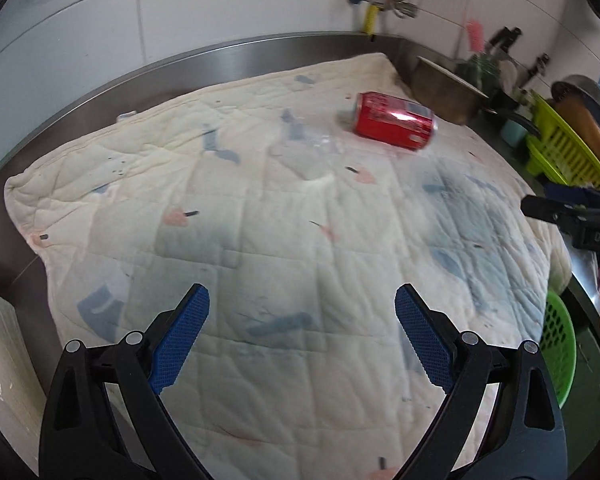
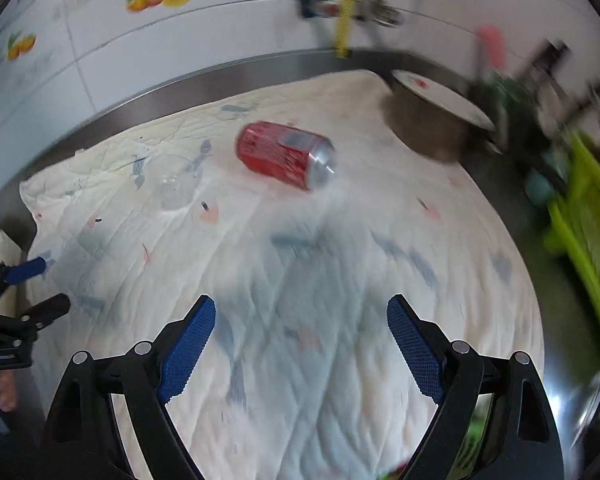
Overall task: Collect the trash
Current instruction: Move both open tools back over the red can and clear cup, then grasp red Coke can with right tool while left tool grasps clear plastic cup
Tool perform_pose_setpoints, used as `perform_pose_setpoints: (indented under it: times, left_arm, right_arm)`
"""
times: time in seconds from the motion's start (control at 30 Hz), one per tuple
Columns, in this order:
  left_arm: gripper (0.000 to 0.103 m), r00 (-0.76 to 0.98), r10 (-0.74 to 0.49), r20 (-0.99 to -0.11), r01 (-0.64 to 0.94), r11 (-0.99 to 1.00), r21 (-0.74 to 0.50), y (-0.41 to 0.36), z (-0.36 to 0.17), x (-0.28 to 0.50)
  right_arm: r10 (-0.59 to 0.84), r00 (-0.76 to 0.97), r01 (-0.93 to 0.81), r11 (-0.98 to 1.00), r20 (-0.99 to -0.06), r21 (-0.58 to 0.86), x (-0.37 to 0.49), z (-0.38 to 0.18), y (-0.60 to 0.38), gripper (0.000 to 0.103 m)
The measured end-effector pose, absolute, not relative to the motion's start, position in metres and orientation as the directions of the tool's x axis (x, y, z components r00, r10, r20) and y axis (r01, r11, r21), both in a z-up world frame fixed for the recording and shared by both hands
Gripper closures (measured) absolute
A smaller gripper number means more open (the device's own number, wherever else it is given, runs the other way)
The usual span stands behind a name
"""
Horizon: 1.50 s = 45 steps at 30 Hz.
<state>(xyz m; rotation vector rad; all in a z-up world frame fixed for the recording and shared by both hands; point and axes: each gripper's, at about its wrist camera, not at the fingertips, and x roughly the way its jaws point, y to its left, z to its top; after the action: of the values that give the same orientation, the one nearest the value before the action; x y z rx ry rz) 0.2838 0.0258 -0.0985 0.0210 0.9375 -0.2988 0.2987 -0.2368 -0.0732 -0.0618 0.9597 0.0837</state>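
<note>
A red soda can [image 1: 395, 120] lies on its side on a white quilted cloth [image 1: 260, 240] at the far right; it also shows in the right wrist view [image 2: 286, 155]. A clear crumpled plastic piece [image 1: 320, 152] lies just left of the can, also seen in the right wrist view [image 2: 172, 188]. My left gripper [image 1: 302, 312] is open and empty above the cloth's near part. My right gripper [image 2: 301, 320] is open and empty, the can well ahead of it. Each gripper shows at the edge of the other's view [image 1: 572, 212] [image 2: 24, 292].
The cloth covers a steel counter [image 1: 100, 92] against a tiled wall. A metal pot [image 1: 448, 88] stands behind the can to the right. A lime dish rack [image 1: 568, 148] is at the right. A green basket [image 1: 558, 340] sits below the counter's right edge.
</note>
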Motion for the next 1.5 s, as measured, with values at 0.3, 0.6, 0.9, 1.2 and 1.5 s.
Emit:
perform_pose_setpoints:
  times: [0.3, 0.6, 0.9, 1.2, 1.5]
  left_arm:
    - [0.009, 0.553, -0.237, -0.799, 0.210, 0.967, -0.141, 0.053, -0.102, 0.320]
    - [0.009, 0.547, -0.250, -0.799, 0.182, 0.967, -0.178, 0.058, -0.102, 0.347]
    - [0.009, 0.519, -0.293, -0.803, 0.149, 0.956, -0.252, 0.059, -0.104, 0.370]
    - [0.009, 0.502, -0.321, -0.803, 0.139, 0.946, -0.291, 0.049, -0.099, 0.390]
    - [0.009, 0.430, -0.409, -0.805, 0.068, 0.904, -0.423, 0.029, -0.112, 0.426]
  right_arm:
    - [-0.012, 0.548, -0.212, 0.965, -0.837, -0.153, 0.390, -0.081, -0.195, 0.018]
    - [-0.049, 0.520, -0.297, 0.926, -0.852, -0.235, 0.448, -0.096, -0.181, 0.015]
    - [-0.122, 0.482, -0.432, 0.829, -0.868, -0.356, 0.489, -0.123, -0.165, 0.015]
    - [-0.188, 0.439, -0.478, 0.779, -0.879, -0.406, 0.510, -0.145, -0.163, 0.022]
    - [-0.113, 0.425, -0.398, 0.868, -0.898, -0.297, 0.489, -0.122, -0.189, 0.047]
